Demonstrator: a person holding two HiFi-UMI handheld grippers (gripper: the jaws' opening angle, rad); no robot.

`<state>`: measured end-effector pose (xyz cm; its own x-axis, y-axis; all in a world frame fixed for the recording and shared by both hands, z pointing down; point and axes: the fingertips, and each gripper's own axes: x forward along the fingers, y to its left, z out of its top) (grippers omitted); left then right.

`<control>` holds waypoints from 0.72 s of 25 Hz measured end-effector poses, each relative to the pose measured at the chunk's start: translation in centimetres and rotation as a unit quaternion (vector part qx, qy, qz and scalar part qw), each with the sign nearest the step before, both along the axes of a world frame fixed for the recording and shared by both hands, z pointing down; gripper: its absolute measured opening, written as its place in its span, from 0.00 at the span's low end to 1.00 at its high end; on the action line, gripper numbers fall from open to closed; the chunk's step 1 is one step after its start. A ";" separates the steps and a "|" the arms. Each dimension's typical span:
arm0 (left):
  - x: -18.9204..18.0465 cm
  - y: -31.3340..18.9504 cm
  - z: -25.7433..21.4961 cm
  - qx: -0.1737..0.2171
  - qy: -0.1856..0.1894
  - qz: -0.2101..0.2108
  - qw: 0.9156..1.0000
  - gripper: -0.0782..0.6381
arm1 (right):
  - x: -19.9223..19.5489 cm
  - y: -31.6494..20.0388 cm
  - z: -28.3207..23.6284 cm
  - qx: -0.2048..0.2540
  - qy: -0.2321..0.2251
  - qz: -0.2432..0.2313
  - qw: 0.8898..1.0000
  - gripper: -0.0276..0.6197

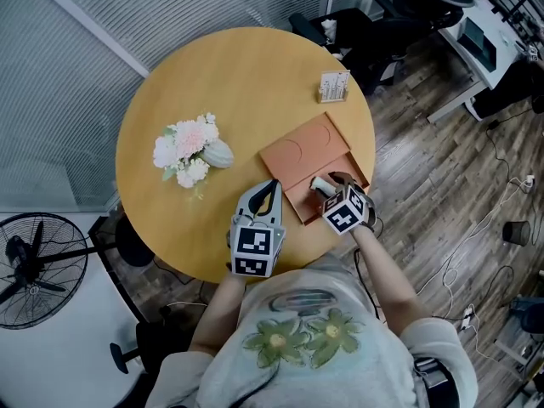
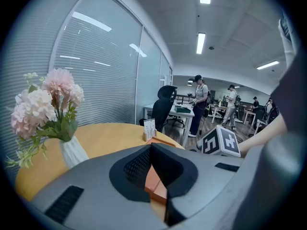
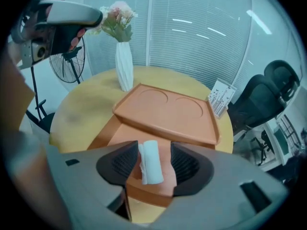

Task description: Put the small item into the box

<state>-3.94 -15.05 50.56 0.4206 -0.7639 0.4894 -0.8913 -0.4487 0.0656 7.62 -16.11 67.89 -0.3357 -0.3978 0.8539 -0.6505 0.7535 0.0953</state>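
Note:
An orange box [image 1: 299,201] stands open near the front edge of the round wooden table [image 1: 246,75], its lid [image 1: 306,150] lying just behind it. The small item is a white roll [image 1: 320,184]. My right gripper [image 1: 330,182] hovers over the box. In the right gripper view the roll [image 3: 150,162] lies low in the box [image 3: 132,139] between the spread jaws of the right gripper [image 3: 153,159], close to the left pad and clear of the right one. My left gripper [image 1: 272,185] rests left of the box, its jaws [image 2: 151,150] shut and empty.
A white vase of pink flowers [image 1: 191,151] stands at the table's left. A card holder [image 1: 333,86] sits at the far edge. A floor fan [image 1: 34,266] is at lower left, with office chairs [image 1: 374,24] and desks beyond. Several people stand in the distance [image 2: 199,104].

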 end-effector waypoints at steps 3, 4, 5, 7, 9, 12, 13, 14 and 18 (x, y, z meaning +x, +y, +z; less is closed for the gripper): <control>0.1 0.4 -0.2 0.003 0.002 0.005 1.000 0.10 | 0.1 0.1 -1.8 0.018 -0.019 0.019 0.999 0.38; 0.1 0.6 -0.4 0.004 0.003 0.007 1.000 0.10 | 0.1 0.2 -2.5 0.024 -0.026 0.026 0.999 0.38; 0.2 0.8 -0.5 0.005 0.004 0.009 1.000 0.10 | 0.2 0.3 -3.1 0.030 -0.034 0.033 0.998 0.38; 0.2 1.0 -0.8 0.007 0.006 0.012 1.000 0.10 | 0.2 0.4 -4.6 0.040 -0.054 0.050 0.996 0.36; 0.2 1.2 -1.0 0.009 0.008 0.016 1.000 0.10 | 0.1 0.4 -6.2 0.053 -0.079 0.068 0.993 0.35; 0.2 1.5 -1.2 0.011 0.011 0.023 1.000 0.10 | -0.2 0.5 -9.0 0.081 -0.121 0.091 0.985 0.35; 0.2 1.7 -1.3 0.011 0.012 0.024 1.000 0.10 | -0.3 0.6 -10.1 0.092 -0.134 0.098 0.982 0.34; 0.2 1.9 -1.3 0.011 0.013 0.026 1.000 0.10 | -0.4 0.7 -11.2 0.103 -0.145 0.104 0.978 0.32; 0.6 2.4 -1.9 0.014 0.020 0.034 0.999 0.10 | -0.4 1.3 -15.3 0.154 -0.167 0.118 0.967 0.27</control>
